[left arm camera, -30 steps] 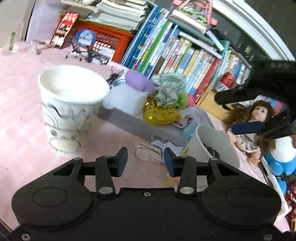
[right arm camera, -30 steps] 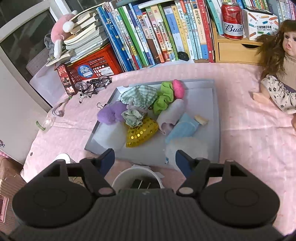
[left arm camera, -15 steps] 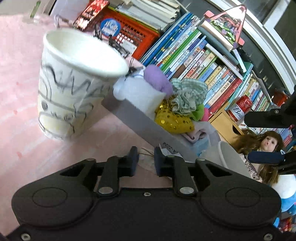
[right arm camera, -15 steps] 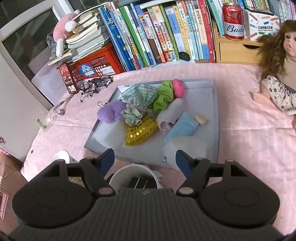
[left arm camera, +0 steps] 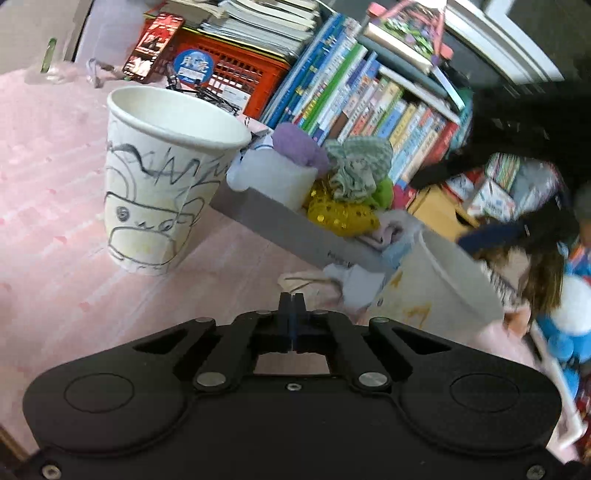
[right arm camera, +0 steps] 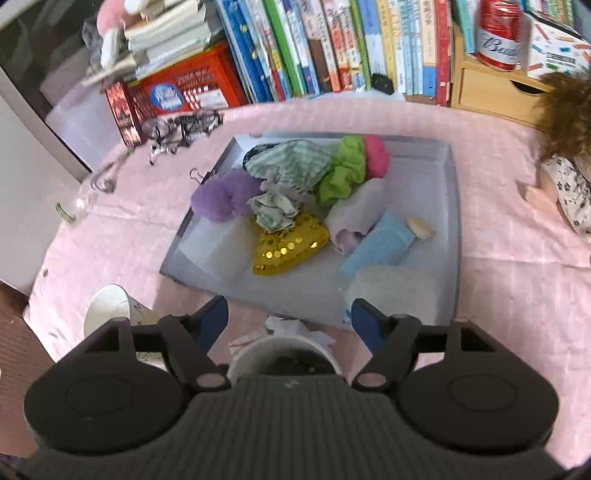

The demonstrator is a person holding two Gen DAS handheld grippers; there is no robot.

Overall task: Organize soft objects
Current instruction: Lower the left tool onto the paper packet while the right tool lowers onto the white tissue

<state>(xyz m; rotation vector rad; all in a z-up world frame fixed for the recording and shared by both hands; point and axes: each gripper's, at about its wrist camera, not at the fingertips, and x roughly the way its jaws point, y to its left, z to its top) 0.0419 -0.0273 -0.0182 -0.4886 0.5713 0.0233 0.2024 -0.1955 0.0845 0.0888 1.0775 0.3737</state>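
A grey tray (right arm camera: 453, 206) on the pink cloth holds soft things: a purple pompom (right arm camera: 221, 195), green checked cloth (right arm camera: 291, 166), a green scrunchie (right arm camera: 340, 173), a pink ball (right arm camera: 376, 155), a gold sequin pouch (right arm camera: 291, 243) and a light blue roll (right arm camera: 384, 243). The tray also shows in the left wrist view (left arm camera: 280, 225). My left gripper (left arm camera: 291, 299) is shut with nothing seen between its tips, low over the cloth in front of a small beige cloth scrap (left arm camera: 310, 284). My right gripper (right arm camera: 288, 321) is open and empty, above a white paper cup (right arm camera: 284, 354).
A drawn-on paper cup (left arm camera: 162, 181) stands left of the tray. A second cup (left arm camera: 436, 284) stands right of the scrap. Books (right arm camera: 332, 40), a red crate (right arm camera: 184, 92), a beer can (right arm camera: 498, 33) and a doll (right arm camera: 565, 158) line the back and right.
My left gripper has closed from open to fully shut and moved back from the drawn-on cup. My right gripper has dropped a little towards the tray, still open.
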